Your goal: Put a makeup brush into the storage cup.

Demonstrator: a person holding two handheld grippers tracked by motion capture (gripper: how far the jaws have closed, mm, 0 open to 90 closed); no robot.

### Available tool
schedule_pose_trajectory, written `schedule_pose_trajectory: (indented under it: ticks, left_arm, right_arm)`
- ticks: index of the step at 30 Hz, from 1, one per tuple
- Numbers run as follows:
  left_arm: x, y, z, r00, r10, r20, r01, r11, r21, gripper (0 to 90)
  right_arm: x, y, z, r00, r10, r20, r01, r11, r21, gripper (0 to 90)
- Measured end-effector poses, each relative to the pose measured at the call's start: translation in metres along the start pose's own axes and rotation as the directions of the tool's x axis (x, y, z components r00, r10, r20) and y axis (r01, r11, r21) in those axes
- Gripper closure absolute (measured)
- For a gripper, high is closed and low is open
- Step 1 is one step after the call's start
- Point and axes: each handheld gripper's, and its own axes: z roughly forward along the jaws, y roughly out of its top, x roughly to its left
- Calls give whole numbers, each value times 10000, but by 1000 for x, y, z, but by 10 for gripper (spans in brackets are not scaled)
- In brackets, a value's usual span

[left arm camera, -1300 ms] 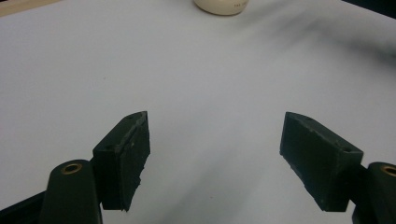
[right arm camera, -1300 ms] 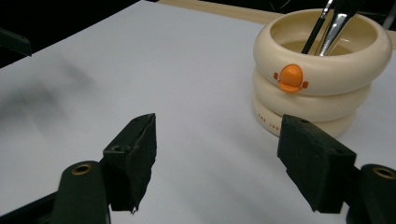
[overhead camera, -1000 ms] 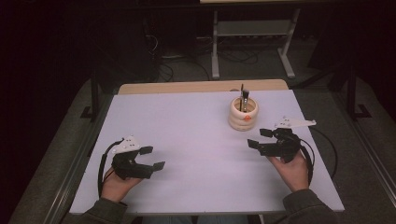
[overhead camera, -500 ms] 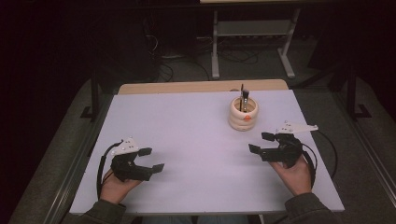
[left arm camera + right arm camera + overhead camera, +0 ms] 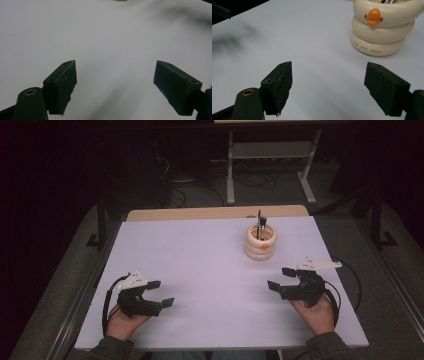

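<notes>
The cream ceramic holder of three stacked rings [image 5: 260, 242] stands upright on the white table top [image 5: 200, 270] at about 1 o'clock from the table centre, with dark-handled utensils [image 5: 260, 224] standing in it. The right gripper [image 5: 280, 279] rests low at roughly 4 o'clock, well apart from the holder; its jaws have just been opening and stand wide with nothing between them. The left gripper [image 5: 161, 293] lies at about 8 o'clock, jaws also spread and empty, far from the holder. Judged risks: the holder appears tall for its footprint, so a jaw arriving from the side against its upper ring could tip it or slide it toward the far edge of the table. The utensils look thin and loose, so a pinch that is off centre could let one slip or swing and drag the holder along. Trailing cables near the right hand could also snag during a reach. The high view gives the layout: both hands, the holder's place on the table, and the utensils rising above the rim. The right gripper view adds detail of the holder [image 5: 384, 27], namely an orange duck-bill motif and small orange lettering on the lowest ring, and confirms the empty gap. The left gripper view shows bare table top [image 5: 105, 37] beyond its spread jaws.
</notes>
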Motion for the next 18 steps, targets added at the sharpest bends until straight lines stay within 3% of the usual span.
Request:
schedule_pose_trajectory:
  ticks: [18]
  left_arm:
    - [-5,-10,1,10000,84,27,-85,9998,174,183]
  right_arm:
    - [5,-18,-2,9998,175,72,-177,9996,237,184]
